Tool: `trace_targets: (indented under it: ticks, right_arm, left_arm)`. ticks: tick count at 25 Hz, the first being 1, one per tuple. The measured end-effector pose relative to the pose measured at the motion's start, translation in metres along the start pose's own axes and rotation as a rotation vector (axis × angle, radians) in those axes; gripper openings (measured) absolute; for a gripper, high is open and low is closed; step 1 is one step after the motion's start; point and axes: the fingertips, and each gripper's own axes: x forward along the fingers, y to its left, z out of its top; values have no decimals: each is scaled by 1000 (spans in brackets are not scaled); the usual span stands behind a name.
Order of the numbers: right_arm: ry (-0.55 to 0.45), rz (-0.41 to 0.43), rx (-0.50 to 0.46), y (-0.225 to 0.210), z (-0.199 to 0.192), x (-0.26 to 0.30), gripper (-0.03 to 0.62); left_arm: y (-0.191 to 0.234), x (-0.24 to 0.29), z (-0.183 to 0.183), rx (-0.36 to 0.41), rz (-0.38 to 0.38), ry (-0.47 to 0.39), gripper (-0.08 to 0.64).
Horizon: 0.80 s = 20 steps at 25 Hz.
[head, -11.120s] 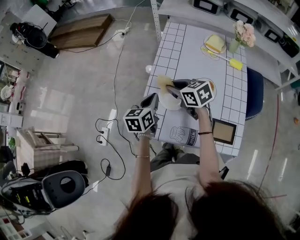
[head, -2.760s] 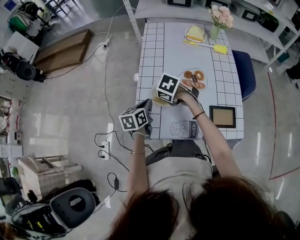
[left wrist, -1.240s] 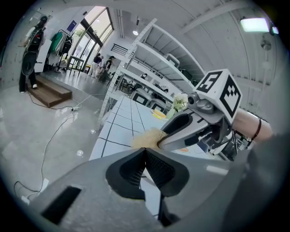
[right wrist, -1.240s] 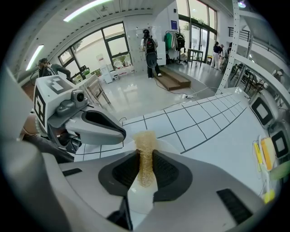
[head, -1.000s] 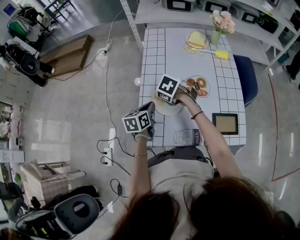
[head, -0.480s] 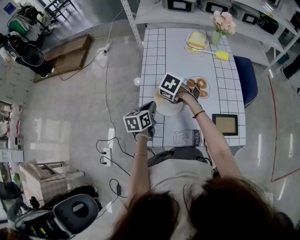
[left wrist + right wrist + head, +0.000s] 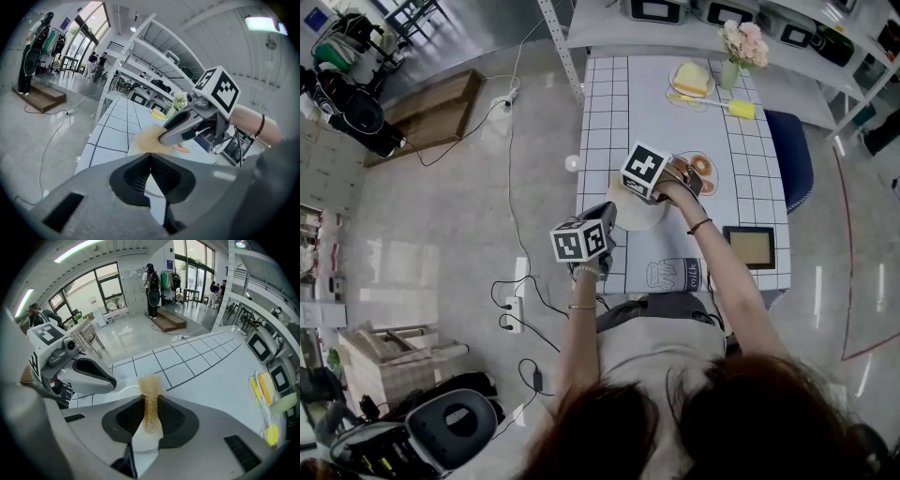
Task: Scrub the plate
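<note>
A white plate [image 7: 643, 217] lies near the front left edge of the grid-patterned table [image 7: 619, 103]. My left gripper [image 7: 605, 217] is shut on the plate's near rim, and in the left gripper view the plate [image 7: 136, 148] shows just past the pinched jaws. My right gripper [image 7: 623, 190] is shut on a golden mesh scrubber [image 7: 150, 401], whose tip rests on the plate [image 7: 117, 391]. The left gripper view shows the scrubber [image 7: 146, 138] pressed under the right gripper [image 7: 164, 137]. The right gripper view shows the left gripper [image 7: 105, 379] at the plate's rim.
At the table's far end stand a plate with bread [image 7: 692, 79], a yellow-headed brush [image 7: 731, 106] and a flower vase [image 7: 741, 47]. A small framed picture [image 7: 748, 246] lies at the front right. A blue chair [image 7: 795, 155] stands at the right side, with shelves beyond the table.
My right gripper has shifted a little to the right and away across the plate with the scrubber. The left gripper keeps its hold on the rim.
</note>
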Motion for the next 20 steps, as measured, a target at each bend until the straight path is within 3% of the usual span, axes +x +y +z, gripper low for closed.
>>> trace_targets:
  ticks: [20]
  right_arm:
    - [46, -36, 7, -10, -23, -12, 80]
  left_arm:
    - [-10, 7, -7, 11, -34, 25, 11]
